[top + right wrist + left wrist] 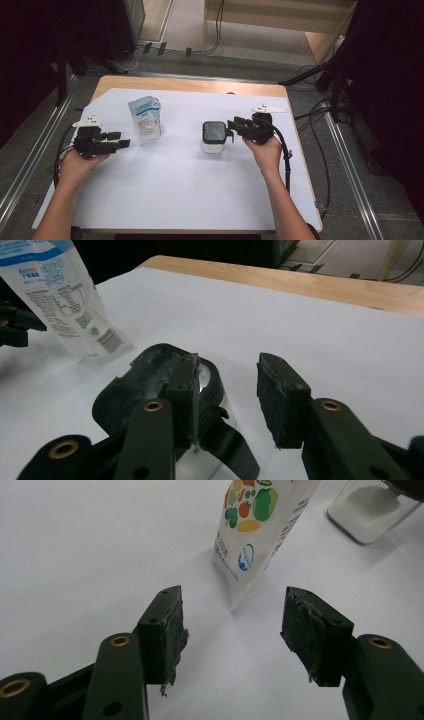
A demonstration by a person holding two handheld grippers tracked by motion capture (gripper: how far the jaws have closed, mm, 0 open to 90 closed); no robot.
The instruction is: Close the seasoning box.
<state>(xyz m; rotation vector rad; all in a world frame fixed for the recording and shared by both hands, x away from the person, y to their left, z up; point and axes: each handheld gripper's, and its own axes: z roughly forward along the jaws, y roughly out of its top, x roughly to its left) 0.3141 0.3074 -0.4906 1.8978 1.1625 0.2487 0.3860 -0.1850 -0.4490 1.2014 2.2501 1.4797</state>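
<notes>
A white stand-up pouch [145,119] with blue print stands left of the table's middle. In the left gripper view the pouch [255,525] shows printed vegetables. My left gripper [120,139] lies just left of it, pointing at it, and is open [232,625] with only white table between the pads. A clear container with a black lid [214,136] sits at the centre. My right gripper [233,129] is at its right side. It stands open [225,390]; its left finger [182,400] overlaps the lid [145,385] and its hanging latch flap, and the gap is empty.
A white sheet [190,200] covers most of the wooden table [200,85]. Cables trail from both grippers off the table's sides. Metal rails [30,165] run along the floor left and right. Dark stands and equipment rise beyond the far edge.
</notes>
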